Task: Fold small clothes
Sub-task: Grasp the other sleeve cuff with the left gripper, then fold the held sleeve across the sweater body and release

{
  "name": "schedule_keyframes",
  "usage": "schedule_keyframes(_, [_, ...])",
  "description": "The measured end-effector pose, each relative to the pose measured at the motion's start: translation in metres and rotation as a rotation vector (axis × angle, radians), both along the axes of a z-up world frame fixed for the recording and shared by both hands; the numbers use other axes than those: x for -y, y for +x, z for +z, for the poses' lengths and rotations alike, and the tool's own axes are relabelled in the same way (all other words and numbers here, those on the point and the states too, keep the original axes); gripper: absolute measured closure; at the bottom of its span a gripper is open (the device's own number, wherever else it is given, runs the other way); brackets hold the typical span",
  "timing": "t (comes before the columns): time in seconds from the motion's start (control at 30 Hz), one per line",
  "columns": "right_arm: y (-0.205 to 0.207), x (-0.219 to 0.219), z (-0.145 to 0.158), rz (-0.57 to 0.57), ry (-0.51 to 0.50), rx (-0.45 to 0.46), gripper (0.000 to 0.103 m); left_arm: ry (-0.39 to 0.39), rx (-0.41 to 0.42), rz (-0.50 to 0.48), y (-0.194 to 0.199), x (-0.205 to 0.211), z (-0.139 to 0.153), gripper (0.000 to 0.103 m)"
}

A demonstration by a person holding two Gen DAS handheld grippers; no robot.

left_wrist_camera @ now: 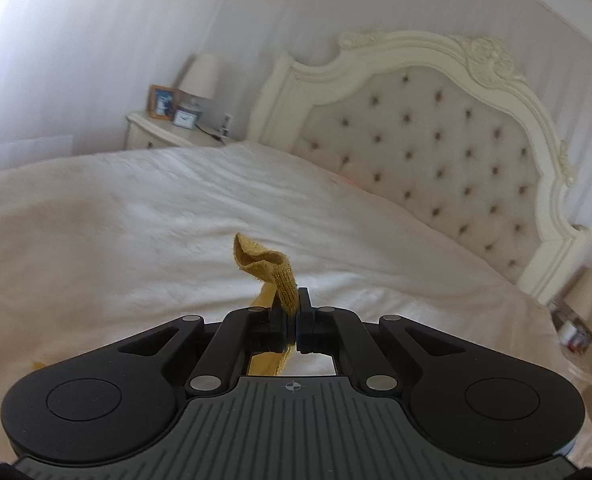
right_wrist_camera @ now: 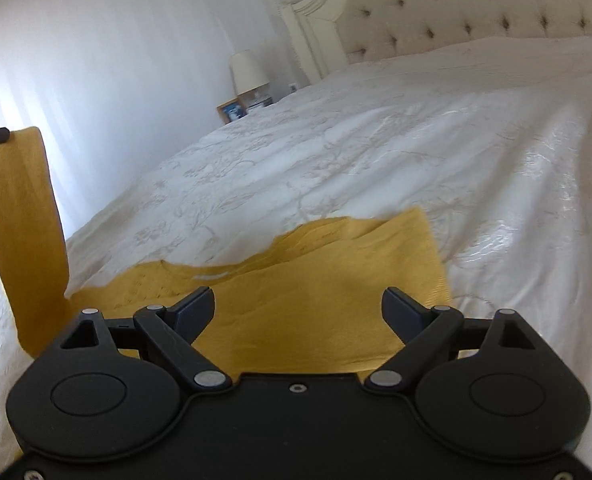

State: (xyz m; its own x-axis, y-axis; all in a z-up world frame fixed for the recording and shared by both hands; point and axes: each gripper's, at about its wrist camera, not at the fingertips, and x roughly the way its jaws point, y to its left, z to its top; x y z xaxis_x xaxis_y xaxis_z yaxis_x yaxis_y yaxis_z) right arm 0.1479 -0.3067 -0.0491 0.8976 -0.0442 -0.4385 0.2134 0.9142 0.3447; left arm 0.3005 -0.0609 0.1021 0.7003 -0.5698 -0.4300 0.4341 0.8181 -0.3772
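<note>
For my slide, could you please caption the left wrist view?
Left hand-held gripper shut on a mustard knit garment above the bed.

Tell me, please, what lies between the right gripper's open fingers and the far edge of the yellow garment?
Only the yellow garment itself, lying on the bedspread; the right wrist view shows nothing else ahead of the right gripper.

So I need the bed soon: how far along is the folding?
Done: the yellow top lies spread on the bed. In hand: the left tool is shut on a sleeve, lifting it. Left: the folds; the right tool hangs open above the top.
</note>
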Motion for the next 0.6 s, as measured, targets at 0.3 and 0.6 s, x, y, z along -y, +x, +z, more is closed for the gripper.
schedule_keyframes(0.3, [-0.012, 0.056, 0.001, -0.188, 0.105, -0.039, 0.011, 0.047, -0.182, -0.154, -0.007, 0.115, -0.113, 0.098])
schedule_keyframes(0.6, [-0.012, 0.059, -0.003, -0.192, 0.105, -0.053, 0.011, 0.162, -0.121, -0.211, -0.042, 0.099, -0.128, 0.055])
